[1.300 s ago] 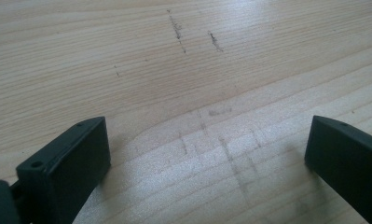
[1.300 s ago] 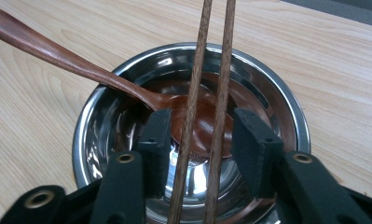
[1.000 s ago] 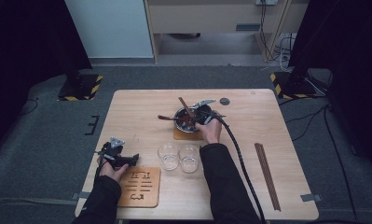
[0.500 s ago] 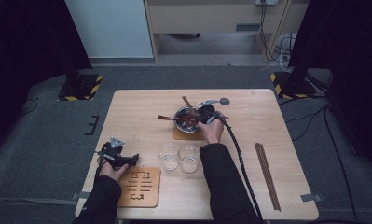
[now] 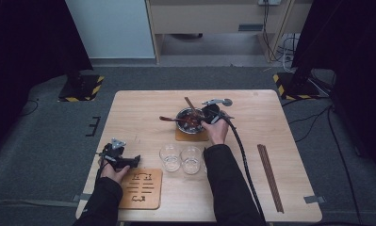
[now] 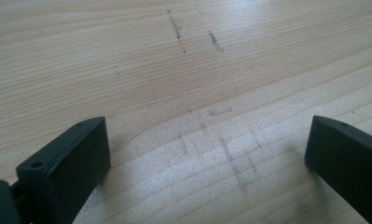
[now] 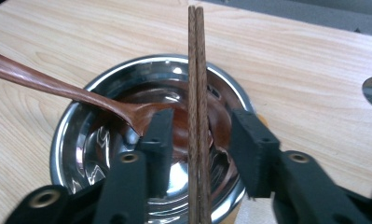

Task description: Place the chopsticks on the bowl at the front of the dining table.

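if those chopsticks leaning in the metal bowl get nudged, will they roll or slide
The chopsticks look like thin, stiff, smooth wood, so probably light. They rest against the polished rim of the steel bowl, which likely gives little friction, so a nudge could slide them along it. The right gripper straddles them with jaws apart, not pressing.
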Demonstrator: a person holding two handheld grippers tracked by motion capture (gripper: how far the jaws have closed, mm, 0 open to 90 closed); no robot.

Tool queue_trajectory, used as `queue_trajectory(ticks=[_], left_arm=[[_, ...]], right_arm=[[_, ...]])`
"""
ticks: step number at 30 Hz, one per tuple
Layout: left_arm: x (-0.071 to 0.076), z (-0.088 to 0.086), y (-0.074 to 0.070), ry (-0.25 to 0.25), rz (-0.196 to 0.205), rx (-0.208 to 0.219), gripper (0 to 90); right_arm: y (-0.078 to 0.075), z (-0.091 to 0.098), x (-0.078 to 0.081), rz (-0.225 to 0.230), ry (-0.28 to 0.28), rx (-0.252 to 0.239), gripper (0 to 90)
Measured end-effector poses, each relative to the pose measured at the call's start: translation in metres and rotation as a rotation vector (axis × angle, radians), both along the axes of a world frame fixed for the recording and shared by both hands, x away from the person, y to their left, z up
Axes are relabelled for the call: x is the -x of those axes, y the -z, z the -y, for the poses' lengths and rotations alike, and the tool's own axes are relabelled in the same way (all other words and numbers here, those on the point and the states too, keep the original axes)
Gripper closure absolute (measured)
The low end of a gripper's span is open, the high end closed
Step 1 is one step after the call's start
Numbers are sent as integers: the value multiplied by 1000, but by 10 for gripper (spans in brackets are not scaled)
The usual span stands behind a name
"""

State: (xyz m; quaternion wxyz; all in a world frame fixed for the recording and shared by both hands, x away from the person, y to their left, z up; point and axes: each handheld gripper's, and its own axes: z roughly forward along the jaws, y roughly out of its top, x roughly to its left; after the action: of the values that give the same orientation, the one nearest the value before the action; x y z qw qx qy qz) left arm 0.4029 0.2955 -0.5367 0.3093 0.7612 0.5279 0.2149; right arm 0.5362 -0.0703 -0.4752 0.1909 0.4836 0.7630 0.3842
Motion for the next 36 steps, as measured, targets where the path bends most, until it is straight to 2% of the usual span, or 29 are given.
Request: queue_trajectory(ticks=[3,10,13,19,24,27,36], left_arm=[[0,0,0,0,0,0,0],[0,0,0,0,0,0,0],[0,0,0,0,0,0,0],[0,0,0,1,0,-1,0],[0,0,0,0,0,0,0],[0,0,0,0,0,0,0],[0,0,0,0,0,0,0]], right_arm=[[-3,3,1,11,-1,-7,533],[-17,14,7,42,12,-25,405],[-22,19,10,50,11,-27,384],[-27,29,14,59,6,-5,348],[-26,35,16,58,7,7,340],[-23,39,18,50,19,-5,342],[-7,48,20,24,31,20,337]])
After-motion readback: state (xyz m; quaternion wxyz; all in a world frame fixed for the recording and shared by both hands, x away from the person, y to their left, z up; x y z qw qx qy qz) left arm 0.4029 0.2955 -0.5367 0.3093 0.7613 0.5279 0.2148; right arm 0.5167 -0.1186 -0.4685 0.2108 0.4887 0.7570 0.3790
